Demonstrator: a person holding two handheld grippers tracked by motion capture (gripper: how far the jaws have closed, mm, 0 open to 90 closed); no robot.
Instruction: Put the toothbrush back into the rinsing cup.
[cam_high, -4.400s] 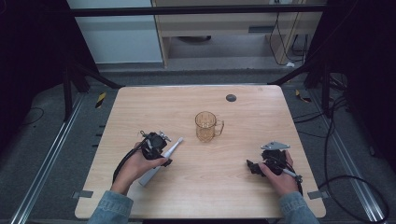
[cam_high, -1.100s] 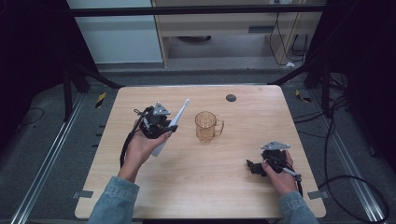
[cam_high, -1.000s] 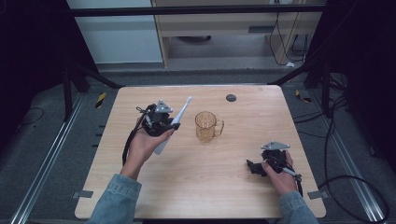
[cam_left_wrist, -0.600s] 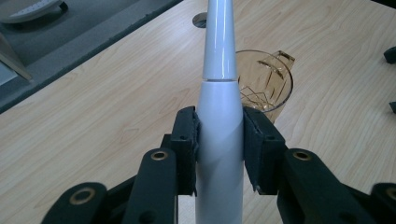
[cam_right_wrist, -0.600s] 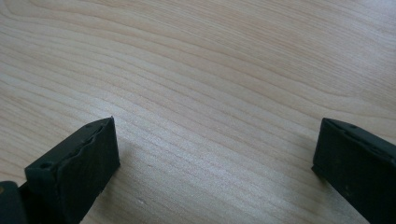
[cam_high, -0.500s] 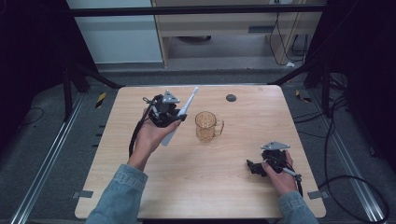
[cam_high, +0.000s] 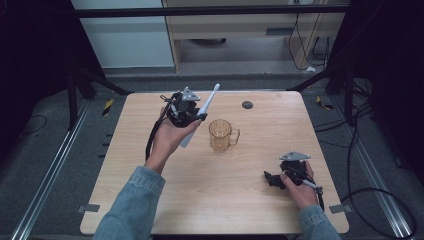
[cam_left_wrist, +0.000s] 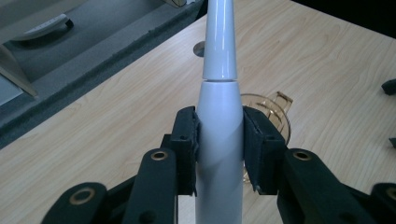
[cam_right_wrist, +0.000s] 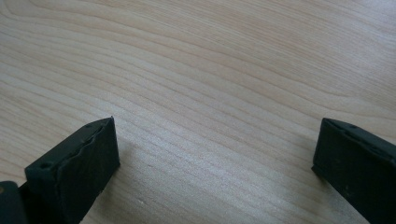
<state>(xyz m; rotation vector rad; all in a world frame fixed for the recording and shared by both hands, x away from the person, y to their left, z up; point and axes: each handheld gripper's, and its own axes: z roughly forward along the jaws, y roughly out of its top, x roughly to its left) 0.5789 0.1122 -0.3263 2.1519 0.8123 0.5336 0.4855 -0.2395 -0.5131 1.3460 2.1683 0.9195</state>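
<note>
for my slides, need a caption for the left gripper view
Left gripper shut on a white electric toothbrush, raised above the amber glass mug on the wooden table.

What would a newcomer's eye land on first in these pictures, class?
First, the white electric toothbrush, clamped by the left hand-held gripper and raised at a slant over the far left of the wooden table. Next, the clear amber mug standing at the table's middle, just right of the brush. Last, the right hand-held gripper resting near the right front edge, jaws wide apart.
</note>
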